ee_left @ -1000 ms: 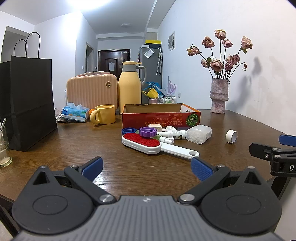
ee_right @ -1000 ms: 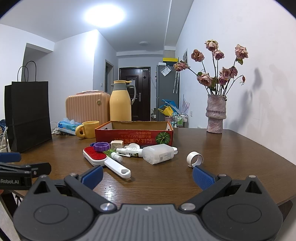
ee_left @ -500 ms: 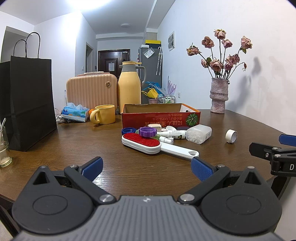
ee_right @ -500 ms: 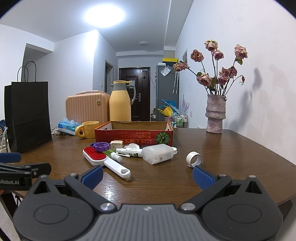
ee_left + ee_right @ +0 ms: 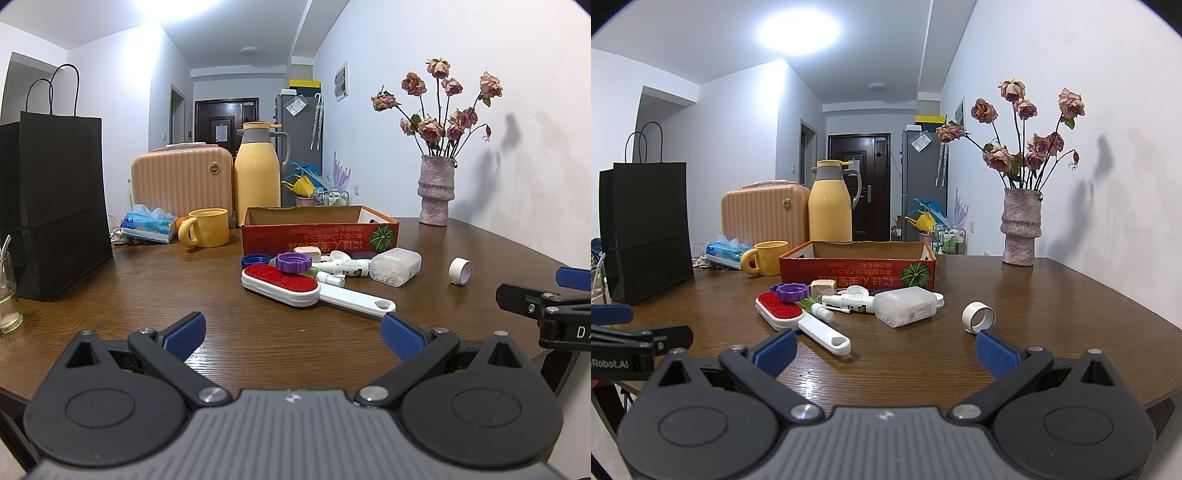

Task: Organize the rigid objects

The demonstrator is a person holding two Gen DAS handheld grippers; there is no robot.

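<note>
A pile of small rigid items lies in front of an open red cardboard box (image 5: 319,232) (image 5: 857,272). It holds a white lint brush with a red pad (image 5: 291,286) (image 5: 790,315), a purple ring cap (image 5: 294,262) (image 5: 792,291), white tubes (image 5: 343,265) (image 5: 847,301) and a clear plastic box of white beads (image 5: 395,266) (image 5: 905,305). A white tape roll (image 5: 460,270) (image 5: 978,316) sits apart on the right. My left gripper (image 5: 291,332) and my right gripper (image 5: 884,350) both hover open and empty over the table's near edge, short of the pile.
On the brown round table (image 5: 147,288) stand a black paper bag (image 5: 51,206), a yellow mug (image 5: 205,227), a yellow thermos (image 5: 258,173), a peach case (image 5: 181,184), a tissue pack (image 5: 147,223), a glass jar (image 5: 7,291) and a vase of dried roses (image 5: 436,194).
</note>
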